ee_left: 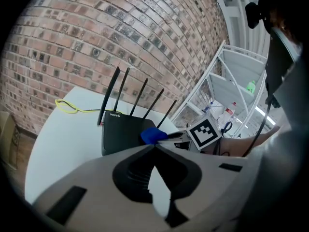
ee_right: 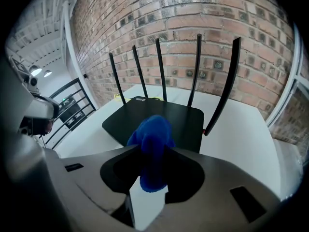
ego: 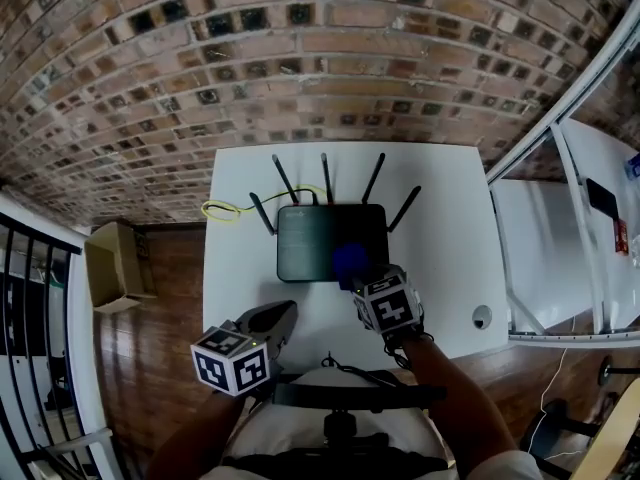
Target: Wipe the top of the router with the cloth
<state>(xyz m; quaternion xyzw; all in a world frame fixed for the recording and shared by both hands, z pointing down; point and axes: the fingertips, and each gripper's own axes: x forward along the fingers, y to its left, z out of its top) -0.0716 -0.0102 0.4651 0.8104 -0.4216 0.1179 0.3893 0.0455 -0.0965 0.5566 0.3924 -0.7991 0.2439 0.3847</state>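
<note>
A black router (ego: 320,240) with several upright antennas lies flat in the middle of the white table (ego: 440,248). My right gripper (ego: 357,274) is shut on a bunched blue cloth (ego: 350,260), which hangs over the router's near right part; whether it touches the top I cannot tell. In the right gripper view the cloth (ee_right: 152,144) fills the gap between the jaws of the right gripper (ee_right: 153,151), with the router (ee_right: 166,117) just beyond. My left gripper (ego: 286,312) stays at the table's near edge, left of the router. In the left gripper view the left gripper (ee_left: 154,146) has its tips together and holds nothing.
A yellow cable (ego: 224,209) loops off the router's back left. A round grommet (ego: 482,316) sits in the table's near right corner. An open cardboard box (ego: 112,266) lies on the wooden floor at left, and a white shelf unit (ego: 560,258) stands at right. A brick wall rises behind.
</note>
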